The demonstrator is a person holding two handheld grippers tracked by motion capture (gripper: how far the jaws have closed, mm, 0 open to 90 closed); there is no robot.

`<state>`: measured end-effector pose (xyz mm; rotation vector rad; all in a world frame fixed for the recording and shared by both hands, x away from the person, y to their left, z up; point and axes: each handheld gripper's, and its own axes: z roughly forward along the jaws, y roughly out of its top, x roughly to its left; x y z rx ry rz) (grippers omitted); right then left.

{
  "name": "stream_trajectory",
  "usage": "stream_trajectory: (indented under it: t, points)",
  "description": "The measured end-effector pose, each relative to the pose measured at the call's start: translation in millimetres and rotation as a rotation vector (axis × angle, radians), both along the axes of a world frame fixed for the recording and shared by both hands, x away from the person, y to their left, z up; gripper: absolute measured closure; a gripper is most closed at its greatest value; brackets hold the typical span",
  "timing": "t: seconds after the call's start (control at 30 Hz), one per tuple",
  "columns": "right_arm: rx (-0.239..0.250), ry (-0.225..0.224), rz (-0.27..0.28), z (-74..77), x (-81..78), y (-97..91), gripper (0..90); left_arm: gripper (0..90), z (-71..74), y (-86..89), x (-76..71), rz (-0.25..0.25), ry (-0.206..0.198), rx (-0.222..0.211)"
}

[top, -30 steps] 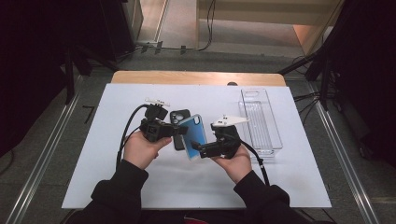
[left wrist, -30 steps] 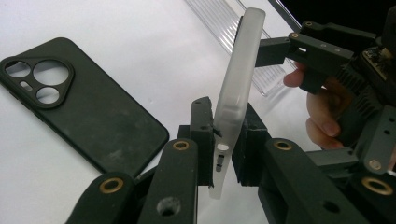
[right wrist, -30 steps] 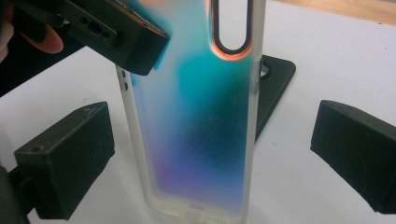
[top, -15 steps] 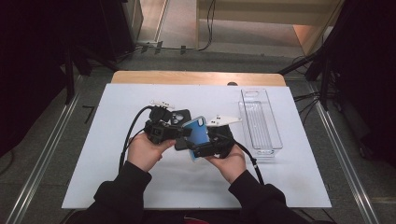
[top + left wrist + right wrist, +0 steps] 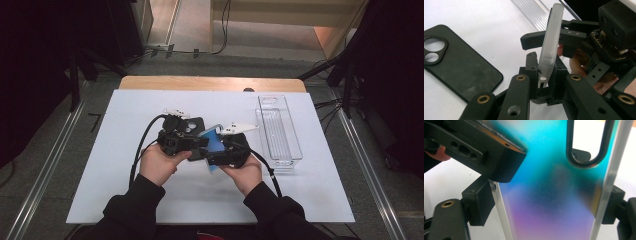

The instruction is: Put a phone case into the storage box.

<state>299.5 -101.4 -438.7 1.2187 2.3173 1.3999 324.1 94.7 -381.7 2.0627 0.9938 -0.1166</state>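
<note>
1. The person's two hands meet low over the white surface (image 5: pixel 125 200), each with a hand-held gripper.
2. The left hand-held gripper (image 5: pixel 543 82) is clamped narrowly on the bottom edge of the blue phone case (image 5: pixel 216 145), which stands on edge.
3. The right hand-held gripper (image 5: pixel 546 220) has just been closing; its jaws now sit against both long rims of the case.
4. A black phone case (image 5: pixel 461 67) lies flat just beyond the hands.
5. Farther right rests a clear plastic tray (image 5: pixel 280 130).
</note>
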Motion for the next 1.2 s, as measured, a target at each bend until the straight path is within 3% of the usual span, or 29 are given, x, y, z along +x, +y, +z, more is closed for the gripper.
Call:
stream_trajectory:
  t: [0.1,0.13,0.4,0.53,0.77,1.03,1.1,1.2]
  points:
    - [0.001,0.001,0.003,0.7,0.2,-0.6,17.4,78.4,1.0,0.4,-0.3,-0.004,-0.005,-0.013]
    - [0.008,0.011,0.001,0.8,1.2,-2.2,17.5,67.4,1.8,0.7,-0.2,-0.002,-0.004,-0.02]
    - [-0.005,0.016,-0.032,-0.8,7.4,-14.2,17.5,52.4,6.5,8.8,2.5,0.008,0.019,-0.045]
    - [-0.009,0.015,-0.063,-0.4,11.9,-24.1,17.5,42.4,6.1,12.0,3.6,0.006,0.009,-0.053]
    - [-0.006,0.019,-0.089,0.9,16.3,-36.4,17.5,36.7,-0.3,16.7,4.8,-0.027,-0.03,-0.039]
    - [-0.01,0.01,-0.095,4.5,17.9,-46.0,17.5,33.5,-20.6,21.1,3.6,-0.073,-0.073,-0.01]
    - [-0.005,0.01,-0.096,6.6,17.6,-48.7,17.5,33.5,-26.5,23.8,1.7,-0.084,-0.091,0.014]
    - [-0.007,0.006,-0.095,10.4,17.4,-53.6,17.4,30.9,-35.3,30.2,0.4,-0.097,-0.084,0.029]
